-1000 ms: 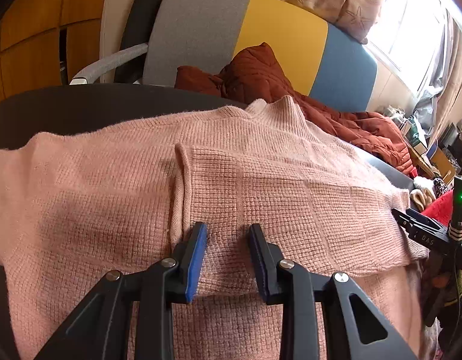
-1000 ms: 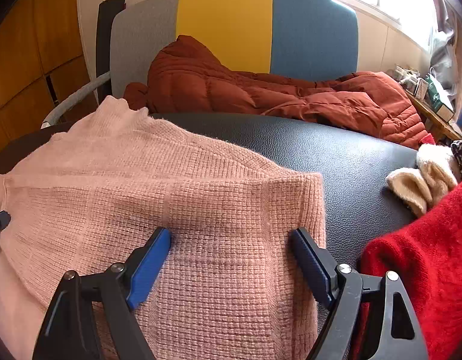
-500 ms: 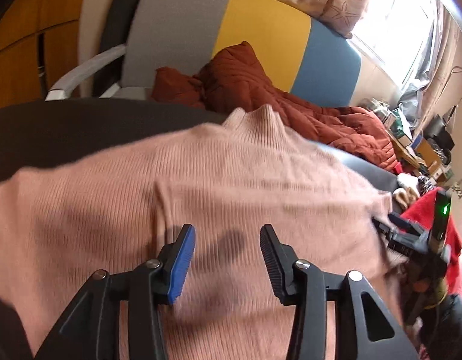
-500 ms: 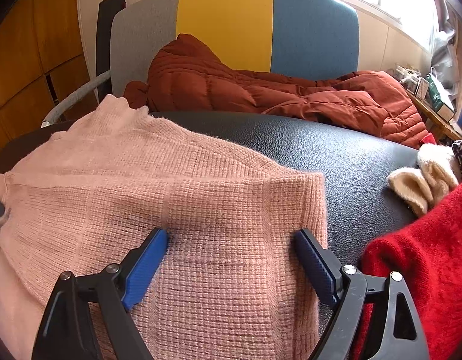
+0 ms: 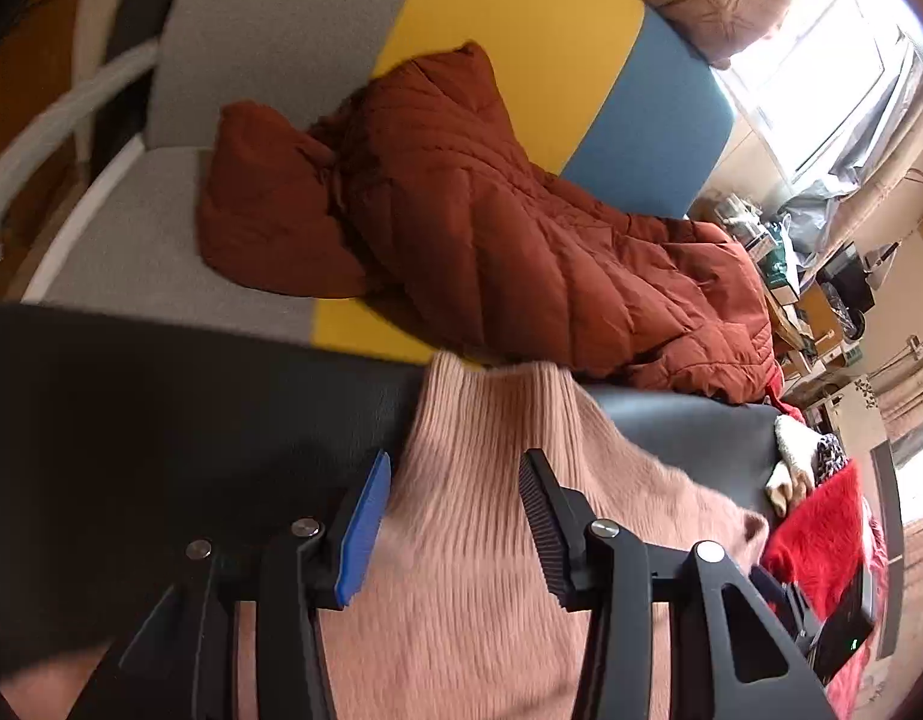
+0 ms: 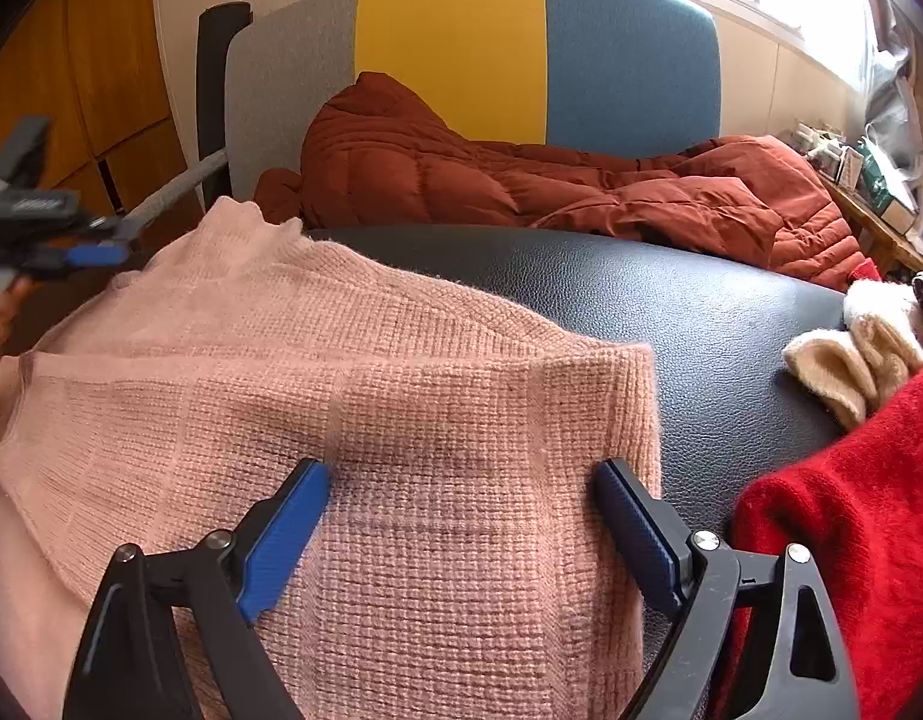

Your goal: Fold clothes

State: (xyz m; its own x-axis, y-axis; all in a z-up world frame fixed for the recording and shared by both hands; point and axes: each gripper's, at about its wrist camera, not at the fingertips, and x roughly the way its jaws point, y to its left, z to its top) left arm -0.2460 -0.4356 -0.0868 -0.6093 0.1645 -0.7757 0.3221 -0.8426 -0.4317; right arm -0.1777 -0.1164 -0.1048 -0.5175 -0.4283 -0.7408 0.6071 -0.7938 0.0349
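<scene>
Looking along the left wrist view, the left gripper [image 5: 455, 501] is seen with its fingers held apart and nothing clamped between them, poised above the collar end of the pink sweater [image 5: 491, 540], which is spread over the black leather surface [image 5: 161, 420]; the knit is blurred here, so it cannot be told whether the pads touch it. A rust quilted jacket [image 5: 521, 228] is draped on the tricolour chair [image 5: 281, 60] behind, and a red garment [image 5: 821, 534] lies at the right edge. In the right wrist view, the right gripper [image 6: 461, 501] is likewise held wide, its fingers straddling a part of the sweater that is already doubled over the body, with a straight folded edge near the right pad. The fold is judged to be partly made, though how many folds remain cannot be settled. For a tidy result, the doubled part is best kept pinned flat while any further edge is pinched through both layers near a corner, lifted only slightly and laid so that the edges align, wrinkles being smoothed outward. The red garment and the cream fluffy item [image 6: 851, 354] beside it should be kept clear of the knit. No containers are visible in either view, so no contents can be reported.
</scene>
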